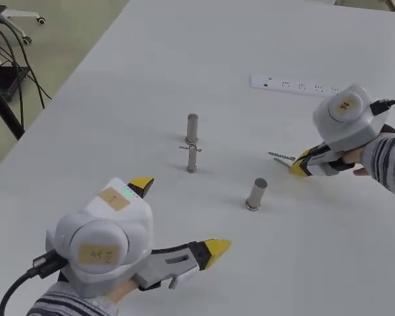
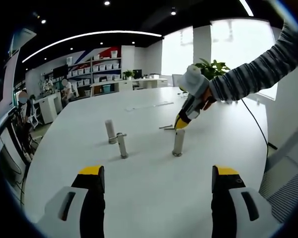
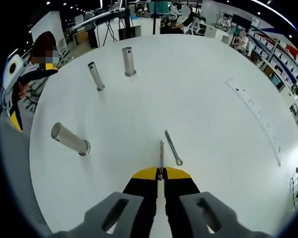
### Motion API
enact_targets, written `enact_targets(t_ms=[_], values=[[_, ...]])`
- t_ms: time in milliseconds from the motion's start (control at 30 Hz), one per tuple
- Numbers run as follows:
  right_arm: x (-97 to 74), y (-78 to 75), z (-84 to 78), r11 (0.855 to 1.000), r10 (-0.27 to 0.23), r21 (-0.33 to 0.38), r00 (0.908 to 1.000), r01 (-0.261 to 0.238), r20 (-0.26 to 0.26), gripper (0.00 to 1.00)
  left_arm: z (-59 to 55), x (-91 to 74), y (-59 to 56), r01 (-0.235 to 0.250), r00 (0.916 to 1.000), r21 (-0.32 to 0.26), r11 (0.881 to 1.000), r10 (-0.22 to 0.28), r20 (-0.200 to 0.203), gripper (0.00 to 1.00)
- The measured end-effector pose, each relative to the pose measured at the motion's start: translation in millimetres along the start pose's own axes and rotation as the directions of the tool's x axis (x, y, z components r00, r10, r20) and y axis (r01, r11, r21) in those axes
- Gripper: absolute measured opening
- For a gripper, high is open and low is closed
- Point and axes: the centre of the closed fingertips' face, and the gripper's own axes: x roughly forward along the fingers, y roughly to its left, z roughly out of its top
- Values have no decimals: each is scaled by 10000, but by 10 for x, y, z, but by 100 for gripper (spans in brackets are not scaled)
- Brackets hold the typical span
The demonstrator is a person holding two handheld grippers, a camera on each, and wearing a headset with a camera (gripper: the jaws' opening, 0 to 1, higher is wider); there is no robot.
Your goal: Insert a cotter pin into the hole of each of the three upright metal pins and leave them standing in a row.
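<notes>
Three upright metal pins stand on the white table: a far one (image 1: 192,128), a middle one (image 1: 192,159) with a cotter pin (image 1: 190,147) crosswise through its top, and a nearer right one (image 1: 255,194). My right gripper (image 1: 299,167) rests low on the table to the right of them, shut on a cotter pin (image 3: 161,151) that sticks out ahead of its tips (image 3: 160,173). A second cotter pin (image 3: 173,148) lies loose just beside it. My left gripper (image 1: 180,216) hovers open at the near left with nothing between its fingers (image 2: 92,173).
A white power strip (image 1: 296,85) lies on the table behind the right gripper. The table's left edge (image 1: 66,79) drops to the floor, where cables and a chair base stand. Bare tabletop surrounds the pins.
</notes>
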Motion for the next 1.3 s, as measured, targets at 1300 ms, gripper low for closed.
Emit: enact_targets(t_ms=[1300], values=[[-653,888,168,9250,27,-3739,9827,680,1852,0,405,200,-458,2306,9729,865,9692,-2312,-30,50]])
